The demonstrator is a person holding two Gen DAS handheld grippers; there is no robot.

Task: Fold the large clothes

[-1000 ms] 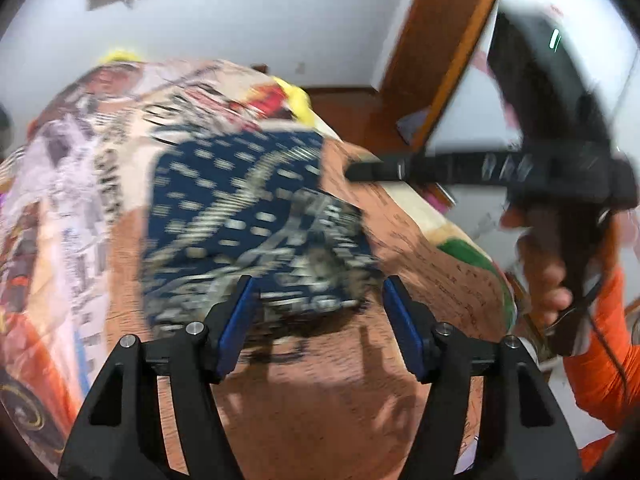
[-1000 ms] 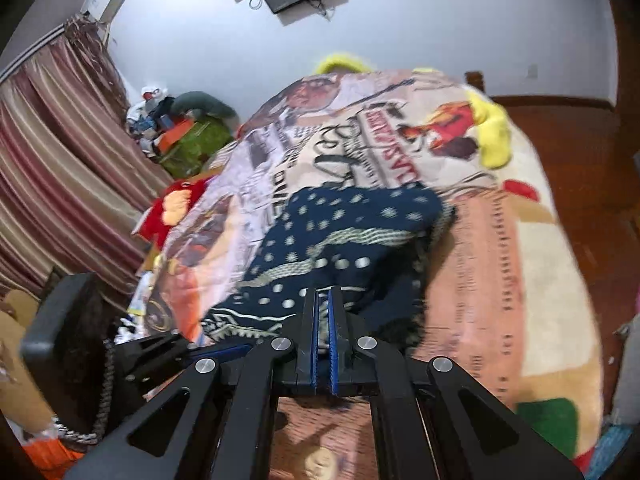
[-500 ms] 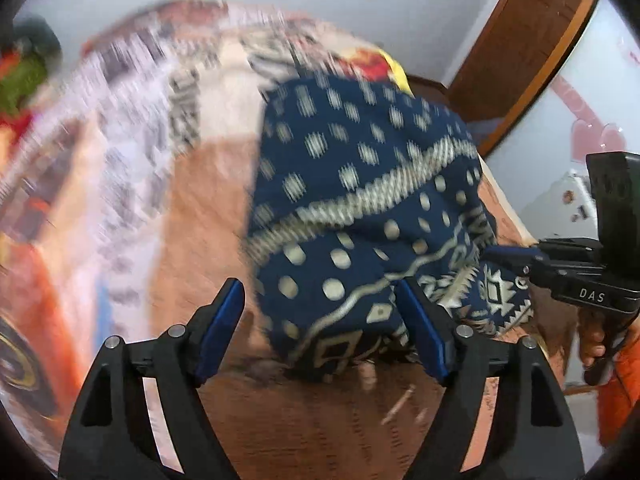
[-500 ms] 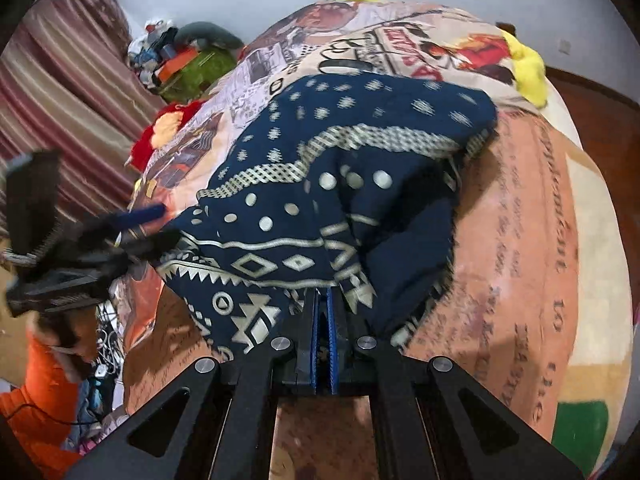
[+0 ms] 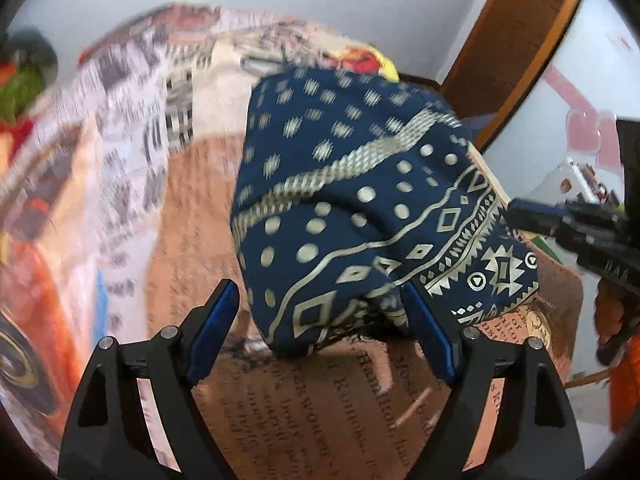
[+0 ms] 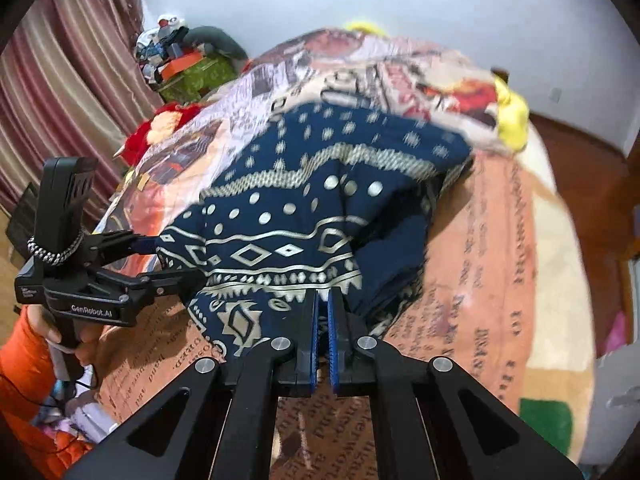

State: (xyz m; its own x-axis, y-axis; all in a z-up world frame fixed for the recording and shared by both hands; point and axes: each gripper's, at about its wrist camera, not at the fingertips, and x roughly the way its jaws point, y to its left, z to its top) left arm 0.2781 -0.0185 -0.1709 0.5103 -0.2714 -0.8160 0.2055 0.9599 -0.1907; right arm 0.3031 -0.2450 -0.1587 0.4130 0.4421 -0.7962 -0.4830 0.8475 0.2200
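A navy garment (image 5: 360, 216) printed with pale dots, diamonds, zigzag bands and one broad woven-looking stripe fills the centre of the left wrist view, bunched into a rounded, folded heap on a bed blanket (image 5: 304, 396). The same garment (image 6: 320, 208) sits mid-frame in the right wrist view, its patterned border edge hanging toward the lower centre and a darker, plain fold showing on its right side.

The left gripper (image 5: 320, 336) has its blue-lined fingers (image 5: 212, 332) spread wide at the bottom of the frame, straddling the lower end of the heap; the right-hand pad sits against or just beside the cloth, and I cannot tell if it touches. In the right wrist view this gripper (image 6: 172, 260) enters from the left edge, its tips at the garment's left border.

The right gripper (image 6: 321, 328) has its fingers drawn nearly together at lower centre, with the garment's border edge at their tips; whether cloth is actually pinched between them cannot be told. It appears at the right edge of the left wrist view (image 5: 528, 216).

The blanket (image 6: 496, 264) is orange-brown with printed text and comic-style panels toward the top of both frames.
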